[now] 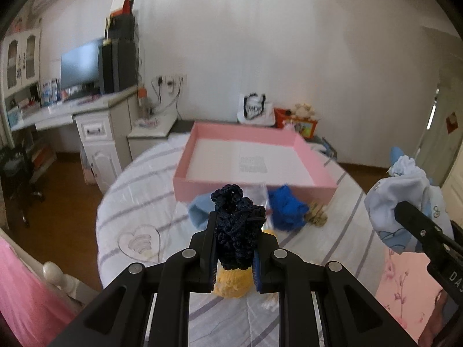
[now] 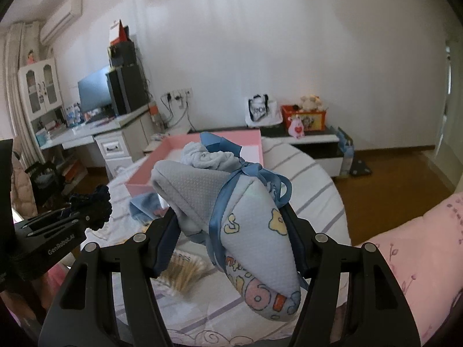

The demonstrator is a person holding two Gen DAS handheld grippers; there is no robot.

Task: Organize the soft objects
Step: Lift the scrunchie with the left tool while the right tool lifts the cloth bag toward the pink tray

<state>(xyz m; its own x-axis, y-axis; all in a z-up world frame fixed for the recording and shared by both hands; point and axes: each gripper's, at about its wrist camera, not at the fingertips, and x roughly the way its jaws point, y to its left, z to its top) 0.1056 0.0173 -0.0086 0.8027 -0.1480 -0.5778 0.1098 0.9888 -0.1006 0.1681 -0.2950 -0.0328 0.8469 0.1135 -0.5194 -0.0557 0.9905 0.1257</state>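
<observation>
While striped bedding [image 1: 139, 199] bears pink tray [image 1: 315, 156], desk w/ monitor [image 1: 81, 66] behind, left tongs [image 1: 235, 228] clamp navy knit [image 1: 237, 231], right tongs [image 2: 231, 219] clamp, prob., baby bootie [image 2: 254, 231].

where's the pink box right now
The pink box sits on the striped bed cover, centre of the left wrist view, just beyond the bright blue cloth. In the right wrist view it lies behind the held baby bootie.

navy scrunchie [image 1: 238, 225] clamped upright, baby shoe [image 2: 249, 231] held aloft

Home bedroom: striped bedding [image 1: 144, 190], desk [image 1: 58, 112] with monitor [image 1: 79, 66], wall air conditioner [image 2: 62, 18].
</observation>
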